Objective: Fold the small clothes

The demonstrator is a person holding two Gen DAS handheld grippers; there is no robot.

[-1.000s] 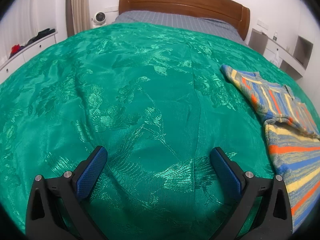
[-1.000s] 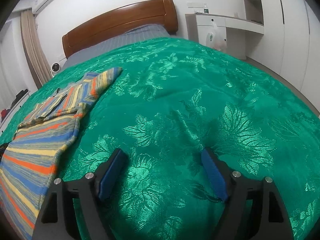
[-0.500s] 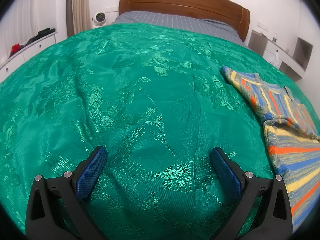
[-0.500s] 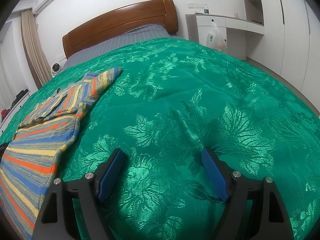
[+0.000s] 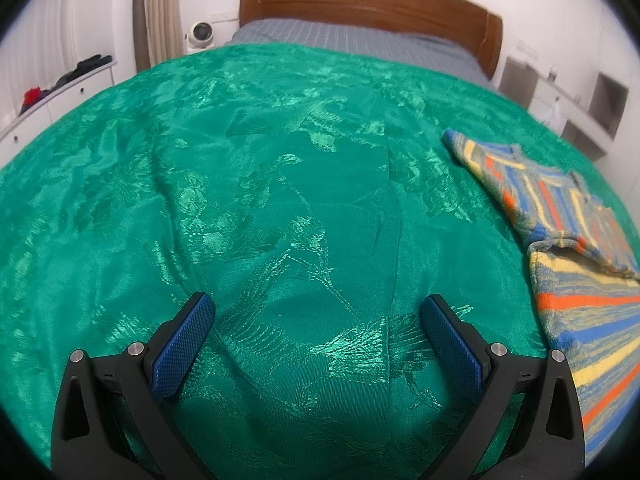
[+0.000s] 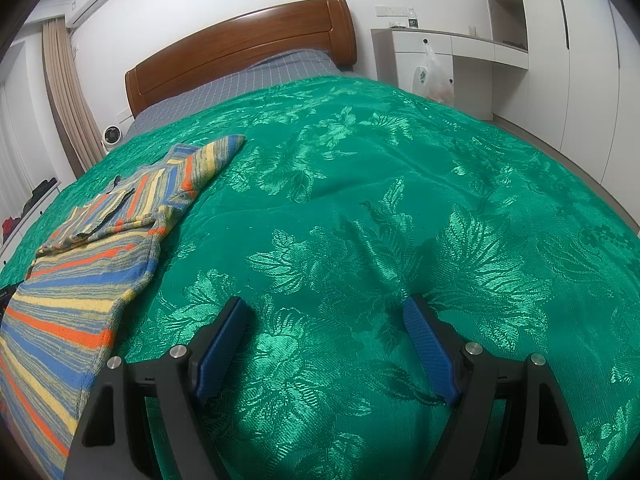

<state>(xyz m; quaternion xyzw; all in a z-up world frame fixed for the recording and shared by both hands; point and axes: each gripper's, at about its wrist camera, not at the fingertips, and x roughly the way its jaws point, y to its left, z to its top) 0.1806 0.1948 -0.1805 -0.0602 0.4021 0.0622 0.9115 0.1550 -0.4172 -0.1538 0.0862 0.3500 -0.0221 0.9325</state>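
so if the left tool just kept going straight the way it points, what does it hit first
Most likely the green bedspread. The left tool tilts down at bare cloth, open and empty. The striped garment lies off to the right, out of that line.

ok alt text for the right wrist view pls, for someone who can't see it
The right gripper is open and empty over a green bedspread. A striped garment lies spread out to the left of its fingers, untouched. Behind are a wooden headboard and white cabinets.

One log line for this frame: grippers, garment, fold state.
left gripper: open, empty | right gripper: open, empty | striped garment: flat on green bedspread, between grippers, untouched | fold: not started
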